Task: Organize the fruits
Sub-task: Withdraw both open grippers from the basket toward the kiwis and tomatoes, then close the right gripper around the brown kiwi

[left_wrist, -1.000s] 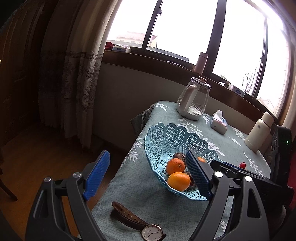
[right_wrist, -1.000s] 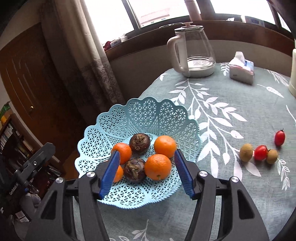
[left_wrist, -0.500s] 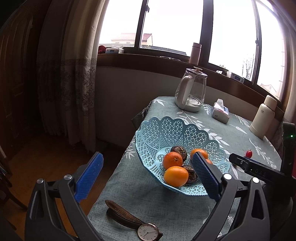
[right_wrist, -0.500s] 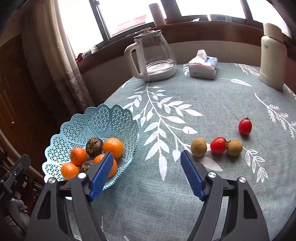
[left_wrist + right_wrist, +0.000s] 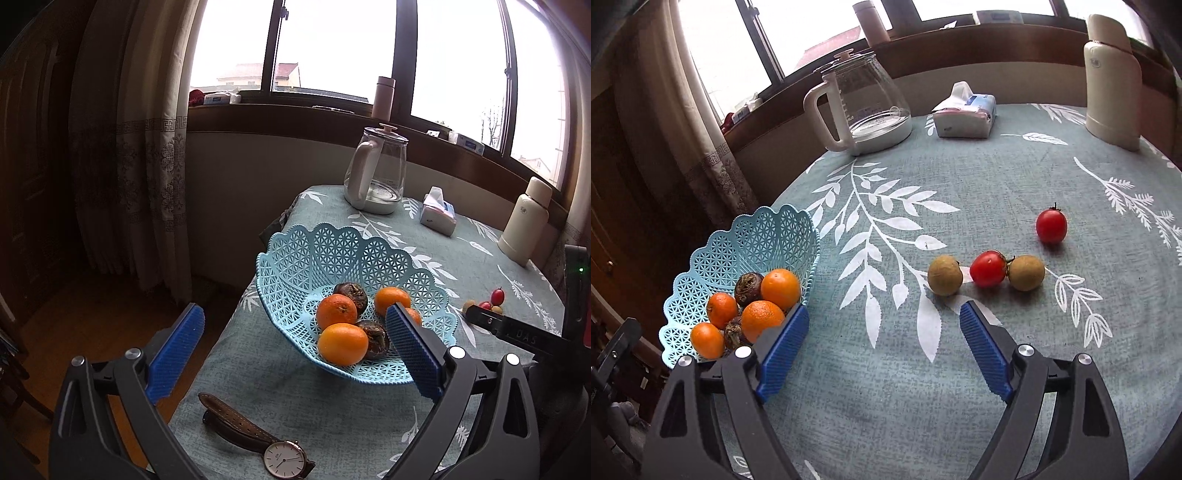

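Fingers (image 5: 986, 354) spread wide above table (image 5: 886, 387), empty.

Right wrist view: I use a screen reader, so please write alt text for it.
An open blue-padded right claw hovers over a teal leaf-print tablecloth, facing two round brown fruits and two red cherry tomatoes. At left, a light-blue lattice plastic basket holds oranges and dark fruits.
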